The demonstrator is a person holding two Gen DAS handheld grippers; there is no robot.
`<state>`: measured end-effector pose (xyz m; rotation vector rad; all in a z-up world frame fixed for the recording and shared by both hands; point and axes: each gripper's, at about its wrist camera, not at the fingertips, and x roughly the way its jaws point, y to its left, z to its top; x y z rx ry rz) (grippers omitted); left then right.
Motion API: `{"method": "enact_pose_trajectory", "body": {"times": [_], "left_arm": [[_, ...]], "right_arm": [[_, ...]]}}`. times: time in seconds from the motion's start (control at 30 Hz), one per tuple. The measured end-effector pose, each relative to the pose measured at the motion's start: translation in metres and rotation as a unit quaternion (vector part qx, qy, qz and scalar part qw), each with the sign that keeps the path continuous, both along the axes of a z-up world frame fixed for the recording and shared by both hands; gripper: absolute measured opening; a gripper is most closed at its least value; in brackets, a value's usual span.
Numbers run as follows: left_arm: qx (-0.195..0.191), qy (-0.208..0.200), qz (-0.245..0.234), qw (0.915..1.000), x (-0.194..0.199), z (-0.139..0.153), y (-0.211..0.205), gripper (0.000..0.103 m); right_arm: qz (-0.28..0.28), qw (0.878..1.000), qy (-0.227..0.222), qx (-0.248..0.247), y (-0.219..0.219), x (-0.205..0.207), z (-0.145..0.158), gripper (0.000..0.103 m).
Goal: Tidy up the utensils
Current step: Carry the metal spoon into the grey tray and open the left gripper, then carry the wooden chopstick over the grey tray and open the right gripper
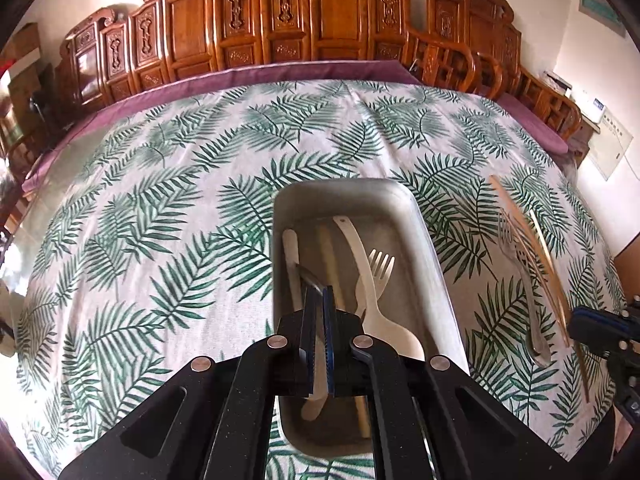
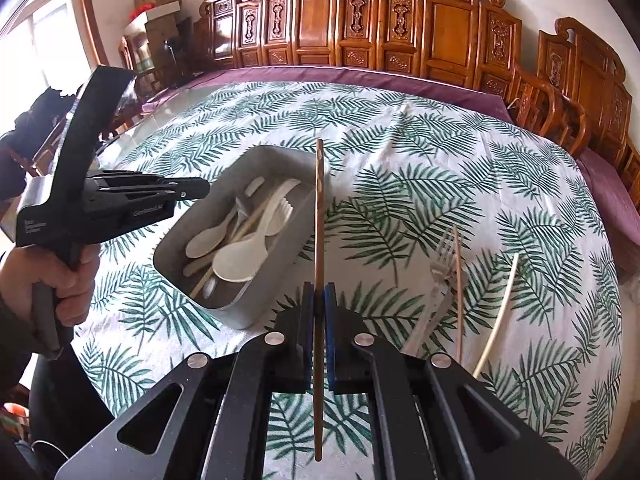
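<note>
On the leafy tablecloth [image 1: 160,200] the grey tray [image 1: 424,232] is sitting, and we are filling it with the spoons and forks. Our left gripper [image 1: 318,336] is hanging right over the tray with its pads pressed together, and we are seeing something thin and grey poking out at the tips — we are not sure if it is being held or just lying below. Inside the tray a white spoon [image 1: 376,304], a white fork [image 1: 380,268] and some pale sticks are already lying in a heap. Our right gripper [image 2: 319,320] is squeezing tight on a brown chopstick [image 2: 319,208], which is standing up between the pads, to the right of the tray. On the cloth to the right a clear fork [image 2: 438,276], a second brown stick [image 2: 459,292] and a pale stick [image 2: 496,316] are still waiting, close beside each other. We are thinking about trouble now — the chopstick is long and thin, so it may be swinging or slipping if the pads are holding it off its middle. It may also be landing across the tray's rim and rolling off, and both grippers going to the tray together may be bumping each other.
</note>
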<state>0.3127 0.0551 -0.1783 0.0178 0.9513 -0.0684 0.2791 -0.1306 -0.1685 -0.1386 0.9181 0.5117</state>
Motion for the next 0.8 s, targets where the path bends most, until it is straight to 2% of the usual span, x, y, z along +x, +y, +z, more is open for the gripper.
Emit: {"method": "enact_pose_trajectory", "body": {"times": [0.1, 0.17, 0.3, 0.37, 0.47, 0.6, 0.8], "left_arm": [[0.006, -0.012, 0.006, 0.9999, -0.010, 0.010, 0.007, 0.008], [0.008, -0.022, 0.008, 0.9997, -0.017, 0.017, 0.011, 0.022], [-0.001, -0.034, 0.013, 0.9993, -0.032, 0.029, 0.024, 0.028], [-0.006, -0.041, 0.018, 0.9990, -0.039, 0.034, 0.033, 0.039], [-0.011, -0.051, 0.026, 0.9983, -0.049, 0.040, 0.044, 0.045], [-0.009, -0.061, 0.037, 0.9974, -0.062, 0.045, 0.062, 0.046], [-0.006, -0.066, 0.045, 0.9968, -0.074, 0.049, 0.083, 0.054]], "right_arm": [[0.004, 1.000, 0.002, 0.001, 0.011, 0.002, -0.001, 0.006], [0.008, 1.000, 0.004, 0.004, 0.020, 0.002, -0.001, 0.006], [0.016, 1.000, 0.008, 0.007, 0.040, 0.005, -0.001, 0.006], [0.019, 1.000, 0.012, 0.011, 0.048, 0.007, -0.001, 0.006], [0.024, 0.999, 0.018, 0.012, 0.062, 0.009, -0.005, 0.006], [0.028, 0.999, 0.027, 0.009, 0.080, 0.015, -0.011, 0.006], [0.022, 0.999, 0.041, 0.010, 0.098, 0.029, -0.020, 0.006]]}}
